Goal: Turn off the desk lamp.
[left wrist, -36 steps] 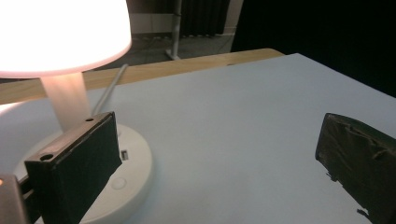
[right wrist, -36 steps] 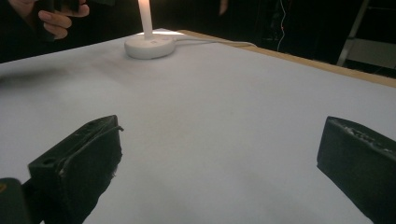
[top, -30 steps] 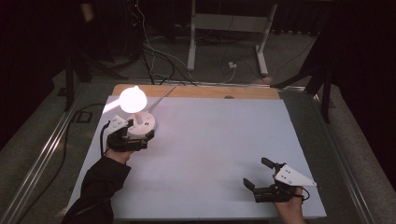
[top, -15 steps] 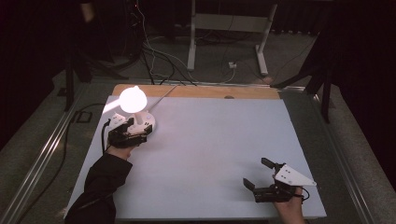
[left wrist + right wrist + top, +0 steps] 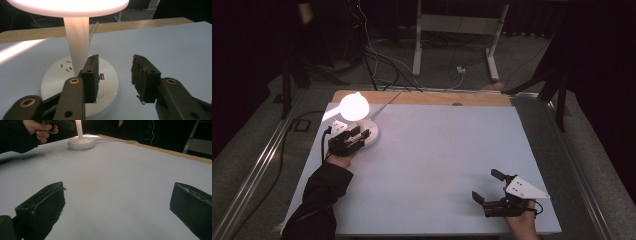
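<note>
One table carries everything here, its pale blue-grey top bare apart from a single lamp near the far left corner, with a strip of wooden edge showing along the far side. The lamp stands upright, its long axis vertical: a round white base sits flat on the table, a slim glowing stem rises straight from it, and a lit, rounded shade tops it. One white cord runs from the base away over the far edge. Two grippers are at work, one in each hand. The left gripper sits at the near side of the lamp, pointing toward the stem; its jaws have just been closing and now stand partly open, a clear gap between them. In the left gripper view one jaw hangs over the base close in front of the stem, the other over the base's rim and the table beside it; nothing is pinched between them, and whether the first jaw touches the stem cannot be told. The right gripper lies well apart at the near right corner, low over bare table, its jaws spread wide and holding nothing.
</note>
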`<act>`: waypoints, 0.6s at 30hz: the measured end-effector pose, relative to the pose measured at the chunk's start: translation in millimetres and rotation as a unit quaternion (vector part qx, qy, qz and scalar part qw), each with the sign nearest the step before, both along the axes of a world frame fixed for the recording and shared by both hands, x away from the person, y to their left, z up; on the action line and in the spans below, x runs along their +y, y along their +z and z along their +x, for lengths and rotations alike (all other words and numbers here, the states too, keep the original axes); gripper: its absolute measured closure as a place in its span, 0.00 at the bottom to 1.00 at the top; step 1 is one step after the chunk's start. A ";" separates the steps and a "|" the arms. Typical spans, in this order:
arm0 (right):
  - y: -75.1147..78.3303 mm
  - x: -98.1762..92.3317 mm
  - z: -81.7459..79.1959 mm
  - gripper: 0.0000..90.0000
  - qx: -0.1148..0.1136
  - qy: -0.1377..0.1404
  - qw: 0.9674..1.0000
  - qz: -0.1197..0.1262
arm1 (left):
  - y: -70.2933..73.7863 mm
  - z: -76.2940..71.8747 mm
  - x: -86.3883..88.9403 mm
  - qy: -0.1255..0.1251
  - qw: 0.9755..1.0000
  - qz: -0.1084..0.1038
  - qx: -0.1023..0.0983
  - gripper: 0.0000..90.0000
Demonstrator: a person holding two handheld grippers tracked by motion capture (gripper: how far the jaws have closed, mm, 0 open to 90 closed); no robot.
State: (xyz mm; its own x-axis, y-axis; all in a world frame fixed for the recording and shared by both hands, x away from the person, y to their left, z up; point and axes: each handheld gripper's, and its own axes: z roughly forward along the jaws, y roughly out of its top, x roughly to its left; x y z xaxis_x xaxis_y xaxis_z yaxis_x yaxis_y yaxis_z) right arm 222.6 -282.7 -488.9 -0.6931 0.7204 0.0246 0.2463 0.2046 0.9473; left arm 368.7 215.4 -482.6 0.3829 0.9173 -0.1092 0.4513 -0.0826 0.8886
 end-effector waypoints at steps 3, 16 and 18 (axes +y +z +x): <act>0.1 -0.3 0.0 0.00 -0.001 -0.001 1.000 0.001 | -1.4 1.3 0.0 0.002 1.000 0.002 0.002 0.76; -0.8 0.1 0.4 0.00 0.003 0.001 1.000 0.000 | -12.0 11.7 3.2 0.013 0.999 0.019 0.031 0.97; -0.8 0.3 0.4 0.00 0.003 0.001 1.000 -0.001 | -13.6 12.6 3.5 0.010 0.999 0.025 0.032 0.99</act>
